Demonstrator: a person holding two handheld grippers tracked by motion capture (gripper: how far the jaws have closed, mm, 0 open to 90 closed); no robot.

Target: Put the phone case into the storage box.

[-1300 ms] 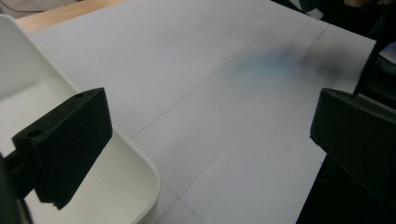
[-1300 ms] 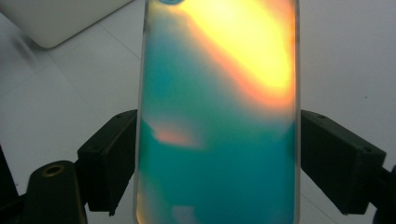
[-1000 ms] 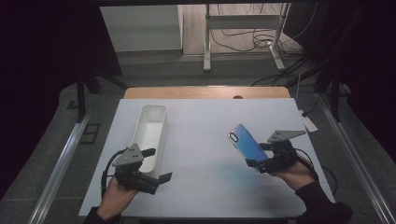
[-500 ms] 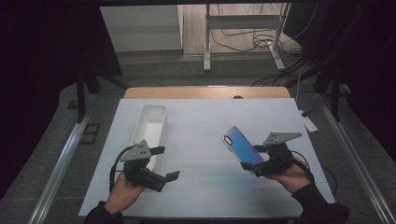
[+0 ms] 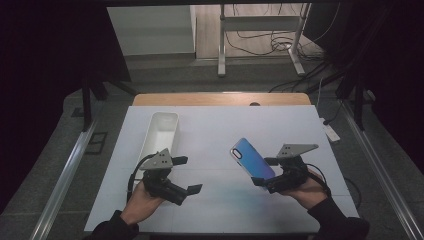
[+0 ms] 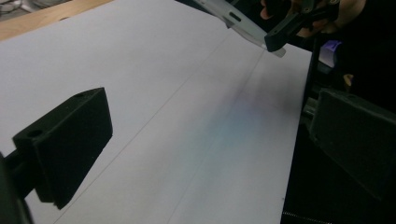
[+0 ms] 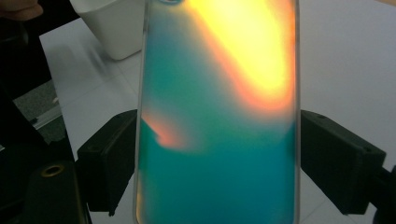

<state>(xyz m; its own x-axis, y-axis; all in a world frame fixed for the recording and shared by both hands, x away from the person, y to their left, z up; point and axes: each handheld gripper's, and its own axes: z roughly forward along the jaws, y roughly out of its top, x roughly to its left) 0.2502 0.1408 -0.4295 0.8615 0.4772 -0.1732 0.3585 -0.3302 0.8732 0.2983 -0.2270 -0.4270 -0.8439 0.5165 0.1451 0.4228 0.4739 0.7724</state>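
Right at the near edge, your two hands come up onto the white table [image 5: 300, 125], one gripper in each. Your left gripper [image 5: 185, 175] sits low at the near-left, lying almost flat over the tabletop, and its jaws stand wide apart with nothing between them; in the left gripper view there is just bare white surface and a faint seam line running away between the two black pads [image 6: 70, 144]. Over on the near-right, your right gripper [image 5: 262, 172] has the phone case [image 5: 251, 158] clamped by its long edges, one jaw on each side (the right gripper view shows it beautifully: both pads flush against the clear rim, the case standing straight up between them). The case is lifted clear of the table, tilted so its top leans toward the middle of the board and away from you. From above it reads blue fading to purple; up close in the right gripper view it glows teal with a yellow and orange flare near the top [image 7: 219, 116]. From the left gripper view you can also catch its thin clear edge [image 6: 243, 23] sticking out beyond your other hand, up at the far corner.

Moving outward now: just beyond your left gripper lies the white tray [image 5: 161, 131], a long narrow bin set lengthwise, its near end just beside the grey plate on your left gripper. It is well apart from the case. Past that, the paper-white surface ends at a strip of wooden table edge [image 5: 220, 98], and behind it the floor, metal stand legs [image 5: 260, 45] and a tangle of cables [image 5: 250, 47].
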